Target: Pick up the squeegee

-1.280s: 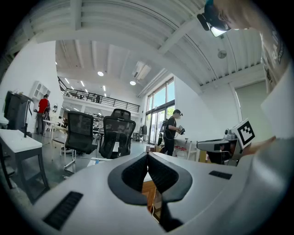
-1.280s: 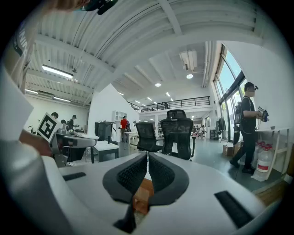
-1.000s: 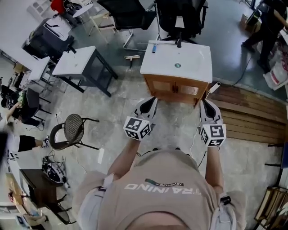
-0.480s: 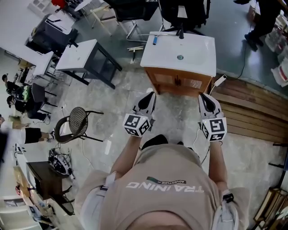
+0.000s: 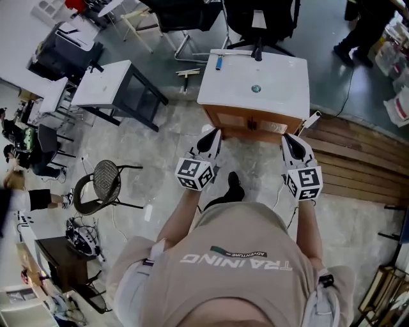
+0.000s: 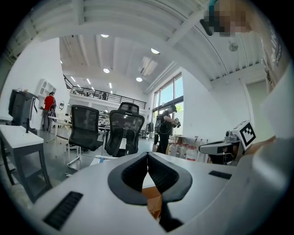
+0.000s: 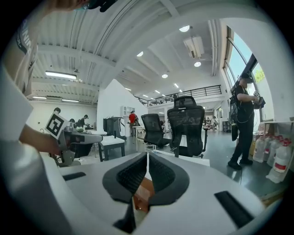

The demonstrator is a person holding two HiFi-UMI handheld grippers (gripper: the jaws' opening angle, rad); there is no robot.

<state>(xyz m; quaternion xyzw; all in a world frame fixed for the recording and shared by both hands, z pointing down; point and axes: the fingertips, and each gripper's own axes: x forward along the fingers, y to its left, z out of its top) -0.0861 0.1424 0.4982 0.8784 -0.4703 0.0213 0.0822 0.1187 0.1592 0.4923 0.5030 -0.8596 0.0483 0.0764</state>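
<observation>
The squeegee, a pale bar with a blue handle, lies on the back left corner of the white sink top of a wooden vanity. My left gripper and right gripper are held side by side, level, just in front of the cabinet's wooden face, well short of the squeegee. In both gripper views the dark pads meet at the tip with nothing between them. The left gripper view shows the right gripper beside it.
Black office chairs stand behind the vanity. A white table and a round mesh chair are at the left, wooden planks at the right. A second squeegee-like tool lies on the floor. A person stands at the far right.
The person has stepped toward the vanity, a foot now showing below the grippers. Both grippers have come closer to the cabinet front, still shut.
</observation>
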